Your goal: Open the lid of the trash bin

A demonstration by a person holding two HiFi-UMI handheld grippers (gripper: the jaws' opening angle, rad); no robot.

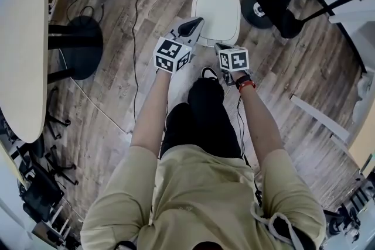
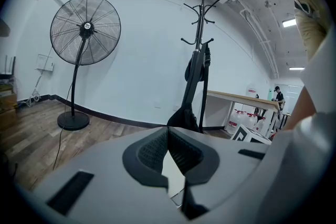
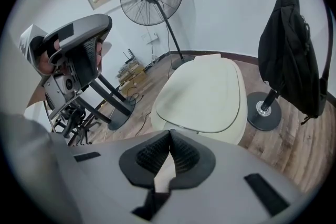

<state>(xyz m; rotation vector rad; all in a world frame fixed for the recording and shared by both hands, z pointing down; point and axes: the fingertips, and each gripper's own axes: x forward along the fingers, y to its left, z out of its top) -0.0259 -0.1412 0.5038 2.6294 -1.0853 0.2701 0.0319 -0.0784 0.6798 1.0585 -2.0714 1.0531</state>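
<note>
The white trash bin (image 1: 217,9) stands on the wood floor in front of me, its lid (image 3: 202,91) down and flat. My left gripper (image 1: 195,23) is raised over the bin's near left corner, jaws shut with nothing between them; its own view looks out across the room and the bin does not show there. My right gripper (image 1: 221,47) hangs just short of the bin's near edge, also shut and empty. In the right gripper view the fingertips (image 3: 167,139) meet just below the lid's front rim, and the left gripper (image 3: 79,47) shows at upper left.
A coat rack base (image 1: 255,9) stands right of the bin, with a black bag (image 3: 294,39) hanging from it. A pale table (image 1: 23,55) with a black round foot (image 1: 82,47) is at left. A standing fan (image 2: 85,30) is by the wall. My shoe (image 1: 209,73) is near the bin.
</note>
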